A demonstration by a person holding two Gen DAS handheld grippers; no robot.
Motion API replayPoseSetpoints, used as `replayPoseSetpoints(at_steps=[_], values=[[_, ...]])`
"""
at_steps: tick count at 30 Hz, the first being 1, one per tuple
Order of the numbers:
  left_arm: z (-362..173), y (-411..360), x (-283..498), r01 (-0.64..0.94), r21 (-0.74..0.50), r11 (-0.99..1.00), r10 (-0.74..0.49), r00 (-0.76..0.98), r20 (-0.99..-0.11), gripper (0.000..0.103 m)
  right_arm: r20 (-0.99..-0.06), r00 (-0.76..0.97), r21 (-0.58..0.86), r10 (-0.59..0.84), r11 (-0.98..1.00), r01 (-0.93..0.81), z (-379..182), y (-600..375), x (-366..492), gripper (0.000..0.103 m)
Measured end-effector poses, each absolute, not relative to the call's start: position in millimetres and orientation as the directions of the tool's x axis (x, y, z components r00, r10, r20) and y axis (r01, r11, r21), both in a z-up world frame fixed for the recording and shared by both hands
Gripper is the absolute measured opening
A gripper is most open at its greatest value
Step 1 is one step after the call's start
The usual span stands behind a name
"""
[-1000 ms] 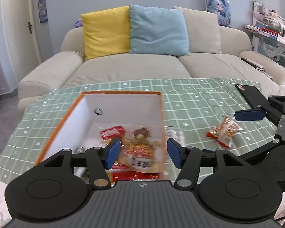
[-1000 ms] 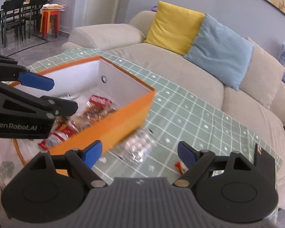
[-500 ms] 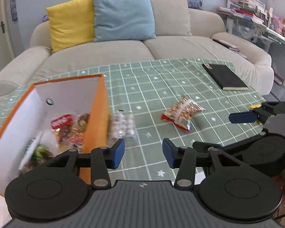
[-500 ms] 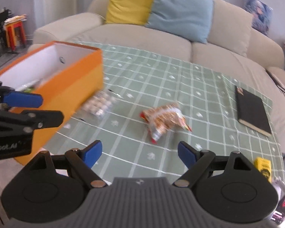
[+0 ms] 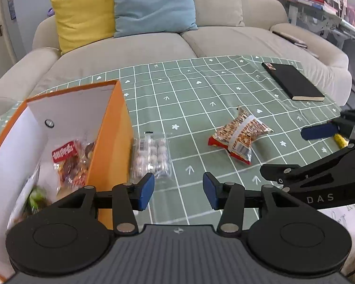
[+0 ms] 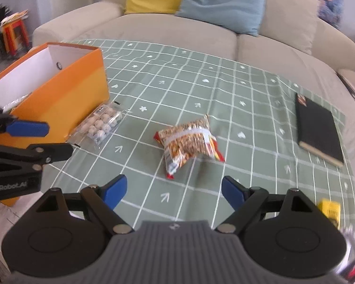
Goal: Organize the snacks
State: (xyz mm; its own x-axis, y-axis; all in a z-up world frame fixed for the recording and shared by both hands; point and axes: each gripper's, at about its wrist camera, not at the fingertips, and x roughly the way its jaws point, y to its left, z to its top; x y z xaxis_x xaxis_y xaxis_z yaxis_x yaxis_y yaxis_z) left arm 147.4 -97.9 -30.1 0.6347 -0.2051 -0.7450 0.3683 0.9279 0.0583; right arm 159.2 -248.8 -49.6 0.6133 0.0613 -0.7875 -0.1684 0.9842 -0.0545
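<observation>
Green checked tablecloth (image 5: 201, 90): left gripper (image 5: 178, 190) parted after widening, empty, clear ball pack (image 5: 151, 153) just ahead-left; right gripper (image 6: 171, 190) wide, empty, peanut bag (image 6: 189, 142) ahead.

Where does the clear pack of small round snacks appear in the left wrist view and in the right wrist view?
Left wrist: clear pack, left of centre, beside the orange box.
Right wrist: clear pack, left of centre, beside the same box.
Shared landmark: the orange box.

Two snack packs (image 6: 189, 139) (image 6: 101, 124) on the cloth, one orange box (image 6: 66, 94), one black notebook (image 6: 319, 130).
</observation>
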Motion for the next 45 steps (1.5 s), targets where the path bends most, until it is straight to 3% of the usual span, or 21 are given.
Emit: replayPoseSetpoints(at_steps=[2, 8, 16, 22, 24, 26, 30, 33, 35, 37, 38, 41, 45], values=[[-34, -103, 159, 0.367, 0.082, 0.927, -0.184, 0.634, -0.751, 0.074, -0.787, 0.614, -0.075, 0.066, 0.977, -0.200, -52, -251, 171, 0.084], [-51, -120, 185, 0.372, 0.179, 0.911, -0.114, 0.642, -0.758, 0.083, -0.771, 0.633, -0.087, 0.065, 0.975, -0.205, -67, -261, 197, 0.085], [-78, -151, 209, 0.316, 0.376, 0.871, 0.078, 0.665, -0.742, 0.083, -0.770, 0.636, -0.099, 0.049, 0.976, -0.196, -88, -264, 212, 0.085], [-96, -154, 223, 0.312, 0.404, 0.860, 0.125, 0.638, -0.760, 0.077, -0.780, 0.625, -0.101, 0.030, 0.980, -0.173, -99, -271, 219, 0.085], [-99, -153, 225, 0.303, 0.388, 0.871, 0.124, 0.627, -0.769, 0.071, -0.786, 0.617, -0.074, 0.043, 0.984, -0.162, -101, -273, 221, 0.085], [-98, -148, 227, 0.280, 0.342, 0.897, 0.099, 0.625, -0.774, 0.046, -0.788, 0.614, -0.060, 0.047, 0.987, -0.152, -103, -273, 223, 0.085], [-96, -142, 225, 0.279, 0.325, 0.904, 0.081, 0.634, -0.769, 0.043, -0.787, 0.614, -0.060, 0.059, 0.983, -0.171, -103, -269, 222, 0.075], [-95, -143, 220, 0.293, 0.318, 0.902, 0.058, 0.646, -0.761, 0.032, -0.789, 0.611, -0.063, 0.057, 0.983, -0.174, -104, -268, 223, 0.068], [-94, -147, 216, 0.309, 0.315, 0.897, 0.042, 0.650, -0.759, 0.020, -0.797, 0.600, -0.041, 0.067, 0.986, -0.164, -104, -270, 224, 0.066], [-91, -150, 210, 0.329, 0.283, 0.901, 0.006, 0.642, -0.767, 0.014, -0.805, 0.589, -0.019, 0.076, 0.988, -0.153, -103, -271, 225, 0.063], [-89, -151, 207, 0.335, 0.267, 0.904, -0.009, 0.637, -0.770, 0.003, -0.809, 0.582, -0.010, 0.078, 0.989, -0.147, -103, -272, 225, 0.063], [-95, -148, 204, 0.340, 0.149, 0.929, -0.073, 0.560, -0.825, 0.000, -0.822, 0.563, 0.005, 0.081, 0.991, -0.135, -102, -272, 224, 0.062], [-96, -151, 185, 0.388, 0.137, 0.911, -0.120, 0.569, -0.813, 0.000, -0.837, 0.542, 0.016, 0.076, 0.993, -0.114, -101, -273, 221, 0.062]])
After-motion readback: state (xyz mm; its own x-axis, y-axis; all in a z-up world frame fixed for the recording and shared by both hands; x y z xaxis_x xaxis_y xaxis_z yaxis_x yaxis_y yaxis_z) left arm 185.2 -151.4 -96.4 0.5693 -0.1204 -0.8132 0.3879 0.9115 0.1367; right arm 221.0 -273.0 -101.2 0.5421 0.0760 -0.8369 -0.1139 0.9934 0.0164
